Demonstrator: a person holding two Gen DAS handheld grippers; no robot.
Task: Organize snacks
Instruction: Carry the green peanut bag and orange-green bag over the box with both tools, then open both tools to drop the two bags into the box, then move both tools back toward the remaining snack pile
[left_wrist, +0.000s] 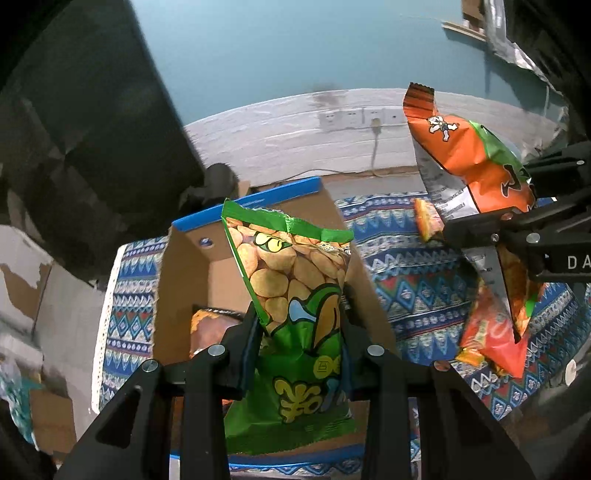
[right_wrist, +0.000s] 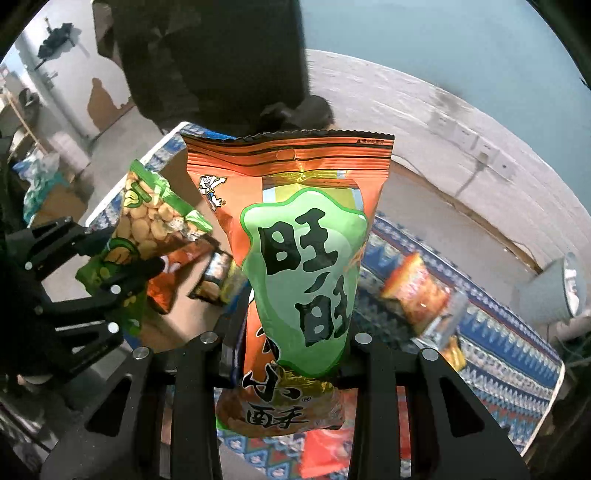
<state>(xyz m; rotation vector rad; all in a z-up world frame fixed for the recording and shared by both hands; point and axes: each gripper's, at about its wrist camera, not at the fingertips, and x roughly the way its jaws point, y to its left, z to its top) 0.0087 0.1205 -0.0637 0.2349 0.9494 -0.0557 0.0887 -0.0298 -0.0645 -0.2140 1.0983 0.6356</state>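
Left gripper (left_wrist: 301, 325) pinching a green snack bag (left_wrist: 295, 295) at mid-body, jaws narrow and closed on it, bag standing upright over the open cardboard box (left_wrist: 184, 266) already containing a few packets. Right gripper (right_wrist: 295, 325) likewise clamping an orange snack bag (right_wrist: 295, 229) upright, jaws narrow, above the patterned tablecloth (right_wrist: 509, 343). More loose snack packets (right_wrist: 417, 291) lying on the cloth just beside the box, partly blurred.
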